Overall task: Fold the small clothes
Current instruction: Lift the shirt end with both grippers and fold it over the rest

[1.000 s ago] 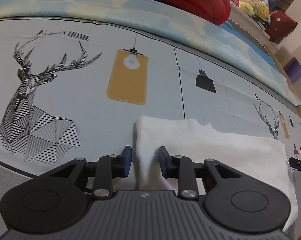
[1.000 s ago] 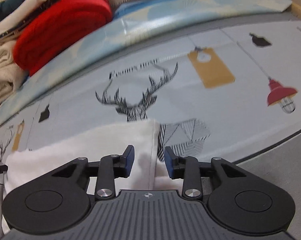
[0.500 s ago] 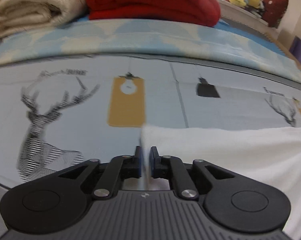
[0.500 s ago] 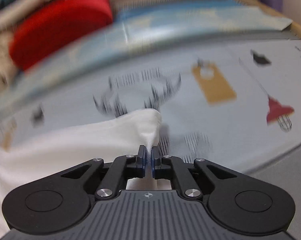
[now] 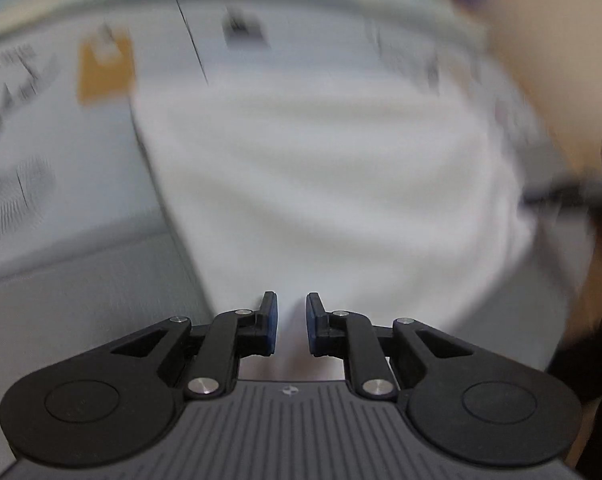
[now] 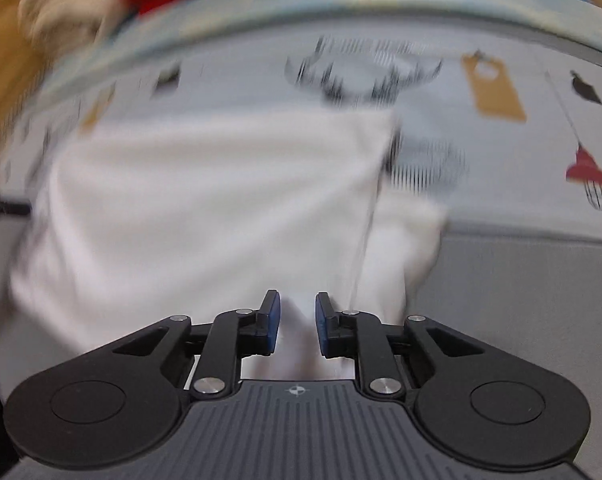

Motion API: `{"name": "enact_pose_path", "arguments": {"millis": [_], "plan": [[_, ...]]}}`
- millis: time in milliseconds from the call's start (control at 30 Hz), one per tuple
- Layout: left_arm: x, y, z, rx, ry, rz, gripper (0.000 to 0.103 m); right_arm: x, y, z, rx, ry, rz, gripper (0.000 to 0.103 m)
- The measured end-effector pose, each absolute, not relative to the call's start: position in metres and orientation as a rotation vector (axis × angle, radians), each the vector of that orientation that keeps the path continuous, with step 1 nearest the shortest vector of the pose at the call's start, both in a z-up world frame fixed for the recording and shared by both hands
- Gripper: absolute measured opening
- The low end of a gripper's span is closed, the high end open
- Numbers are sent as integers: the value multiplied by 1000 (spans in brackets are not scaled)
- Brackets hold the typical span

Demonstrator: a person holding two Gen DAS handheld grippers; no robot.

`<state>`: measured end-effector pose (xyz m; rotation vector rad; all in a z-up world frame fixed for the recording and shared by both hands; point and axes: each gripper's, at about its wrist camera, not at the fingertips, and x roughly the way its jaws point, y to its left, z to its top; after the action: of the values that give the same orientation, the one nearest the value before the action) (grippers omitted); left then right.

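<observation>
- Risk first: both views smear with motion, so I cannot judge exactly how the soft white cloth garment [image 5: 333, 184] lies on the printed grey bedsheet [image 5: 61, 128].
- My left gripper [image 5: 288, 322] has its blue-padded tongs spread, with white fabric showing in the gap but nothing pinched.
- My right gripper [image 6: 292, 323] is likewise spread over the garment, gripping nothing.
- The garment sits near the sheet's front edge, where the print meets the plain grey border.
- A loose flap [image 6: 413, 236] pokes out on the right side; if I move on, I judge the fold will end up lopsided.
- Dragging the spread tongs back across the cloth could rumple the layer just laid.
</observation>
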<state>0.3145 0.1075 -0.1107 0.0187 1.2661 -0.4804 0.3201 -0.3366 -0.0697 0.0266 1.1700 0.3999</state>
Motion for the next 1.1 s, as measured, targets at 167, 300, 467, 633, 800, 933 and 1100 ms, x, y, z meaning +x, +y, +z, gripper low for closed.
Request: {"name": "enact_pose_path", "arguments": {"millis": [167, 300, 467, 633, 800, 933, 1100], "plan": [[296, 113, -107, 36, 1251, -409, 14, 281, -352, -78, 40, 1247, 404, 18], [287, 125, -101, 11, 1226, -344, 28, 266, -357, -78, -7, 1258, 382, 20], [276, 117, -110, 105, 1273, -384, 34, 256, -356, -88, -69, 1264, 382, 24], [270, 108, -107, 176, 1260, -401, 7, 254, -351, -82, -97, 1223, 416, 16], [256, 101, -68, 243, 1193, -396, 6, 252, -356, -53, -77, 1123, 432, 3], [239, 104, -57, 173, 1215, -366, 6, 235, -384, -34, 13, 1096, 444, 2], [213, 84, -91, 291, 1372, -396, 8, 213, -388, -55, -35, 1232, 446, 2]]}}
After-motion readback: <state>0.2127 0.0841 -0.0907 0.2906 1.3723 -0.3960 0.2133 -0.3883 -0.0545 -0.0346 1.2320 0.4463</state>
